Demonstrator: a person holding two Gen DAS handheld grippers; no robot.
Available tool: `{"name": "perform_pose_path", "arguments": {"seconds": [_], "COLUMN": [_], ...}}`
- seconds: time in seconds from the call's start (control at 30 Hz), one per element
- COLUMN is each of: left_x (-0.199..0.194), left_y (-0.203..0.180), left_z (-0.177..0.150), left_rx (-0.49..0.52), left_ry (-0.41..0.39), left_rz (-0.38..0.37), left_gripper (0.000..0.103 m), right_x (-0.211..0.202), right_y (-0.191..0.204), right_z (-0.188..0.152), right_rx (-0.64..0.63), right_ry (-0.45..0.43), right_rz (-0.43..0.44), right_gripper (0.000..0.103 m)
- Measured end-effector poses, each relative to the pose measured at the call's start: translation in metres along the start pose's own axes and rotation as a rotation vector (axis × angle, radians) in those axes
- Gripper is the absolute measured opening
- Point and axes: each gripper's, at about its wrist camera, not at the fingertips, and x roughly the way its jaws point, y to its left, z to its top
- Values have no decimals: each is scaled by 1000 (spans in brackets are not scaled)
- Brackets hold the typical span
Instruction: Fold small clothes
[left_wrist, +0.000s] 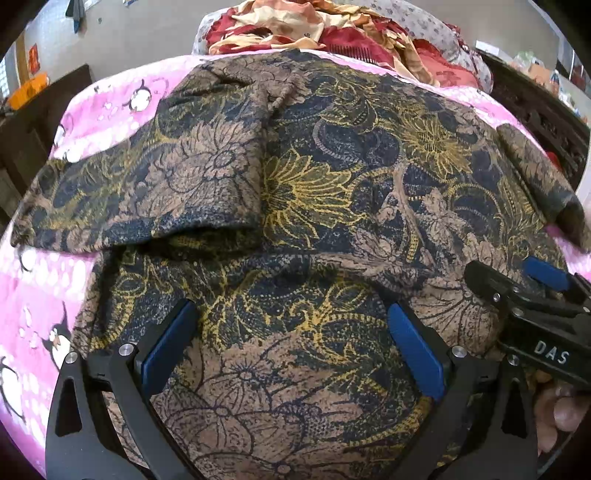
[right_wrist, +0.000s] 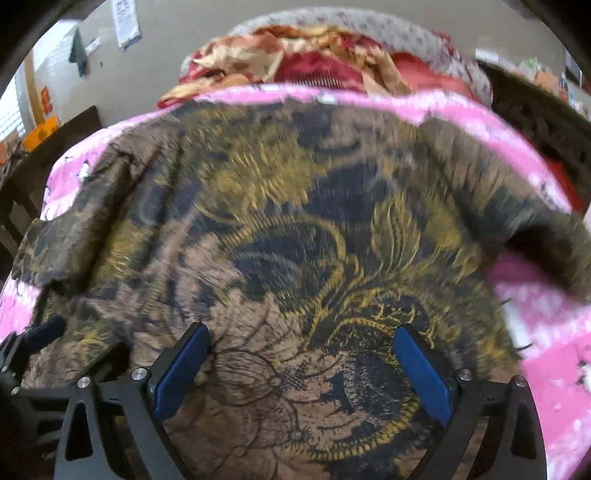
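Brown-gold floral garment (left_wrist: 295, 192) spread flat, left sleeve folded in.

We see floral garment (left_wrist: 295, 192) covering most of pink sheet (left_wrist: 110, 99); bare strips left and right. Heaped red-gold cloth (left_wrist: 295, 26) blocks far edge.

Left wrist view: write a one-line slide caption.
Open left gripper hovers over a brown, navy and yellow floral garment spread on a pink penguin-print sheet.

garment (left_wrist: 295, 192) lies spread on the blanket (left_wrist: 48, 266), heaped cloth (left_wrist: 332, 33) behind it.
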Motion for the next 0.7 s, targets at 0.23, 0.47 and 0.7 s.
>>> {"name": "perform_pose_path", "arguments": {"seconds": [0.23,0.47,0.7], "left_x": [0,0,-2], "left_y": [-1,-3,-2], "left_z": [-1,-2,-4], "left_rx": [3,3,2], "left_ry": [-5,-5,-4], "left_rz": [7,6,-4], "left_gripper": [103,103,103], "right_x": [3,6,3], "right_y": [5,10,3], "right_z": [0,-3,8], "right_rx": [-18,-20,-57], "right_ry": [9,13,80], "right_rz": [-9,-21,-26], "right_gripper": [103,103,103]}}
